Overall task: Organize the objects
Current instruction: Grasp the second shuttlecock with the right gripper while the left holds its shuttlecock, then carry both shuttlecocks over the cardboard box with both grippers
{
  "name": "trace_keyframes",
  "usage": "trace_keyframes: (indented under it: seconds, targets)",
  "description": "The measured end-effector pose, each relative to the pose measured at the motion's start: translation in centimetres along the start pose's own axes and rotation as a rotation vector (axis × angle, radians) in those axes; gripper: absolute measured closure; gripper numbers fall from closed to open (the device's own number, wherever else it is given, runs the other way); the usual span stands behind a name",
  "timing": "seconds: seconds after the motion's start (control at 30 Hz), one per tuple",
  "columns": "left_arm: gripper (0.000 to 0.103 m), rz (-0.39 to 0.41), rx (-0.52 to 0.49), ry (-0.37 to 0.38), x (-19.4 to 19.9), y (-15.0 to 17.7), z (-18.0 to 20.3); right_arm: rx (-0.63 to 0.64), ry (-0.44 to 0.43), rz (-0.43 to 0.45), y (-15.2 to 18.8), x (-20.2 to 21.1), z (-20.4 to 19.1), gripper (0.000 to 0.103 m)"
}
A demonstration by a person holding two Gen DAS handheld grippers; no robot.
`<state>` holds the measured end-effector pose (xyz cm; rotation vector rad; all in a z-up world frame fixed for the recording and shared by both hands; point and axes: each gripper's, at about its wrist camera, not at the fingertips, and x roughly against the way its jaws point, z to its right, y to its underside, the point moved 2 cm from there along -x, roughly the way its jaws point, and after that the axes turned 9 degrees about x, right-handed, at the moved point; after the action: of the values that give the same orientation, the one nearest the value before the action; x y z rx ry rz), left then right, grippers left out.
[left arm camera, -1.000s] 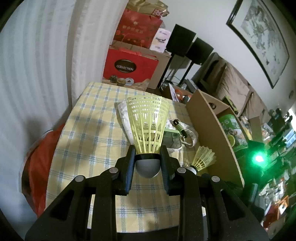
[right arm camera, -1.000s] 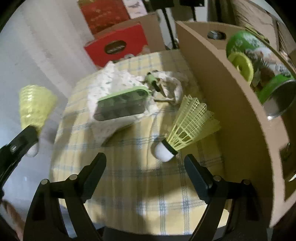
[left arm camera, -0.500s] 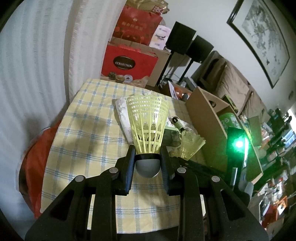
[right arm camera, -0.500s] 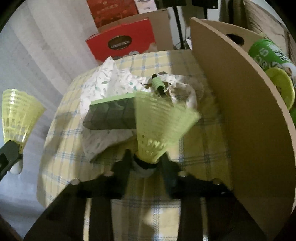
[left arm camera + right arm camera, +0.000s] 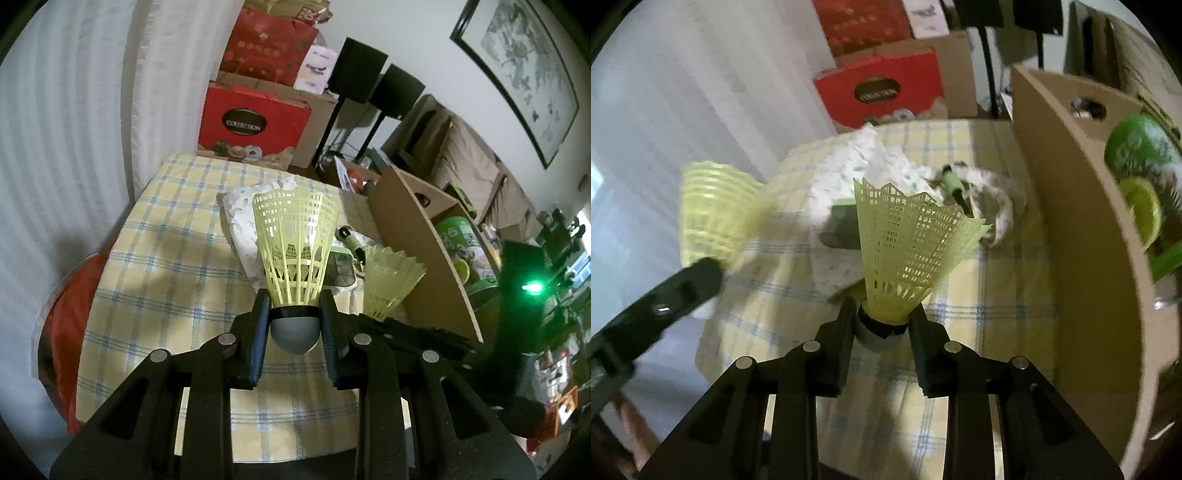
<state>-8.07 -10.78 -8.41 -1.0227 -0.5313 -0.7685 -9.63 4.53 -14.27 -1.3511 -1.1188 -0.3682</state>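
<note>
My left gripper (image 5: 294,326) is shut on the grey cork of a yellow plastic shuttlecock (image 5: 295,251), skirt pointing forward, above the checked tablecloth (image 5: 162,266). My right gripper (image 5: 882,328) is shut on the cork of a second yellow shuttlecock (image 5: 908,251), lifted off the table. The second shuttlecock also shows in the left wrist view (image 5: 389,282), just right of my left gripper. The left gripper with its shuttlecock (image 5: 713,218) shows blurred at the left of the right wrist view.
A white cloth (image 5: 255,218) lies mid-table with a dark green-lidded box (image 5: 842,230) and a green-handled tool (image 5: 955,190) on it. A cardboard shelf (image 5: 417,254) with a green can (image 5: 1141,166) stands along the table's right side. Red gift boxes (image 5: 251,118) stand behind.
My right gripper closed on the shuttlecock that lay on the table and lifted it. The left gripper kept its shuttlecock and rose a little.
</note>
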Motion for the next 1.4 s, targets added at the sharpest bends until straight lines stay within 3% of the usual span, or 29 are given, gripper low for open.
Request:
trace_keyframes:
  seconds: [0.5,0.9,1.4]
  targets:
    - [0.079,0.050,-0.004,-0.001,0.3,0.6,2.4,0.045,0.010,0.065,-1.0,4.6,1.2,0.075]
    - [0.079,0.060,-0.051,-0.024,0.0,1.1,5.4,0.083,0.080,0.136,-1.5,7.6,3.5,0.075]
    - [0.079,0.048,-0.115,-0.006,-1.4,1.5,11.6,0.053,0.154,0.195,-1.0,11.4,8.1,0.075]
